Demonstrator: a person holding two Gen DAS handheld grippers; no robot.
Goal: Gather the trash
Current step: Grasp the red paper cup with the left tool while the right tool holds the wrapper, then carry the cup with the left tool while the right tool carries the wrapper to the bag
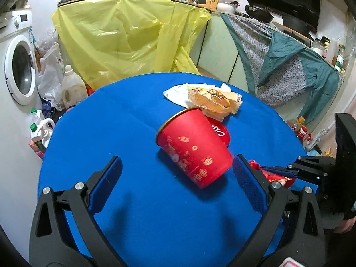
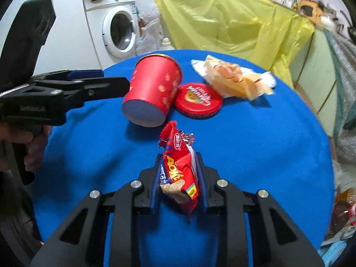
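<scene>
squeezing my right tool point(image 2: 179, 178) on the red snack wrapper point(image 2: 179, 166), i want the pads square on its crinkled middle and a straight lift so it does not slide out. it lies on the blue counter point(image 2: 267, 155), near the tipped red cup point(image 2: 153, 91). my left tool point(image 1: 176, 182) has its jaws spread wide, empty, the cup just ahead between the fingers, one of them beside its base. both tools tilt down toward the counter; a hand point(image 2: 33, 142) holds the left one's grip.
</scene>
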